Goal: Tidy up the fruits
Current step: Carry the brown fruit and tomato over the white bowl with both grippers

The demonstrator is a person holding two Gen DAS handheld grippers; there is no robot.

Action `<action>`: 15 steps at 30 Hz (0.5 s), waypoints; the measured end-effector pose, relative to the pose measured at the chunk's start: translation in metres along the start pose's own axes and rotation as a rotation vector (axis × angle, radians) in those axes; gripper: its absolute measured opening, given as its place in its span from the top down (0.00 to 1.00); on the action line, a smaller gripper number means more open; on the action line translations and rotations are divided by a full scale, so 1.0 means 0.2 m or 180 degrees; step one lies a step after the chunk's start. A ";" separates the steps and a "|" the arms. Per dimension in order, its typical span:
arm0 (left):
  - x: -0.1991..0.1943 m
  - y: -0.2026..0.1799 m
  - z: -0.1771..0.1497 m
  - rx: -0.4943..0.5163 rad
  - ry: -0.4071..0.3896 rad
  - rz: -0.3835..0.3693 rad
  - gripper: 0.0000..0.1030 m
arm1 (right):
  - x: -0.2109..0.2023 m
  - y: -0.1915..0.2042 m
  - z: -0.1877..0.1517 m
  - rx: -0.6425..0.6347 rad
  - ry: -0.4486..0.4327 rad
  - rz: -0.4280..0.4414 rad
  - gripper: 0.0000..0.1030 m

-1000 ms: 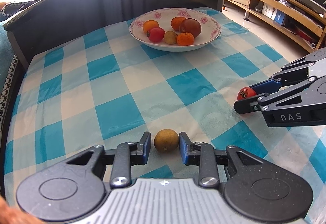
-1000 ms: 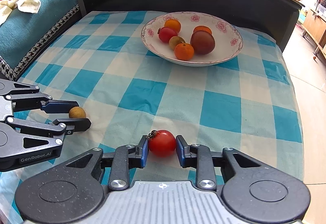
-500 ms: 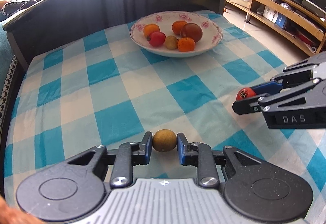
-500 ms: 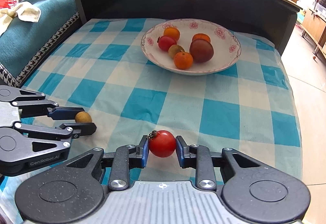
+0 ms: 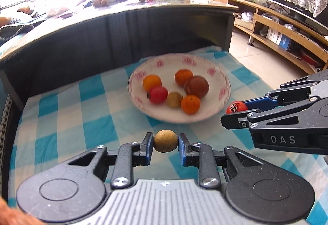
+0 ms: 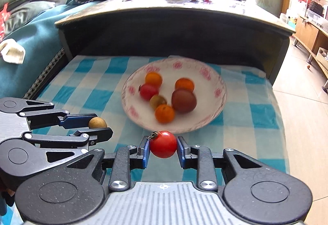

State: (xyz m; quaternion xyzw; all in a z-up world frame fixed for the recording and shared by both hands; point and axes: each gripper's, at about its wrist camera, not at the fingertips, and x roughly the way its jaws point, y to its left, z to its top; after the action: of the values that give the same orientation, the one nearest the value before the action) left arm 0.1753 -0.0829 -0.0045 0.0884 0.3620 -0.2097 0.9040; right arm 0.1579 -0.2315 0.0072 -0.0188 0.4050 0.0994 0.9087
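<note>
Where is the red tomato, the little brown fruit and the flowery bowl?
red tomato [image 6: 163, 144]: right wrist view, middle of its skin.
brown fruit [image 5: 165, 141]: left wrist view, its front.
flowery bowl [image 6: 131, 110]: right wrist view, bare left wall.

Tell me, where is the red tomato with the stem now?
The tomato is between the right gripper fingers, in front of the plate near rim, right of the left gripper.

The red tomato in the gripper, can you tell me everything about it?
The red tomato is small, round, smooth and shiny, with a dried dark stem at its upper left. The right gripper pinches it between blue-padded fingers, off the checked cloth, just short of the flowered bowl.
</note>
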 end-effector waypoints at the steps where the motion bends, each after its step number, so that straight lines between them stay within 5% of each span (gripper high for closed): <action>1: 0.02 0.00 0.03 0.0015 -0.0024 0.0007 0.66 | 0.01 -0.01 0.02 0.0018 -0.0016 -0.0011 0.79; 15: 0.23 0.02 0.22 0.0058 -0.0083 0.0082 0.66 | 0.19 -0.13 0.17 0.0063 -0.0114 -0.0150 0.79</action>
State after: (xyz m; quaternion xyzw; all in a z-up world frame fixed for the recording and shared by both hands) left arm 0.2342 -0.1083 -0.0054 0.0985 0.3471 -0.2024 0.9104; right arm 0.2122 -0.2473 0.0006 -0.0176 0.3890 0.0744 0.9181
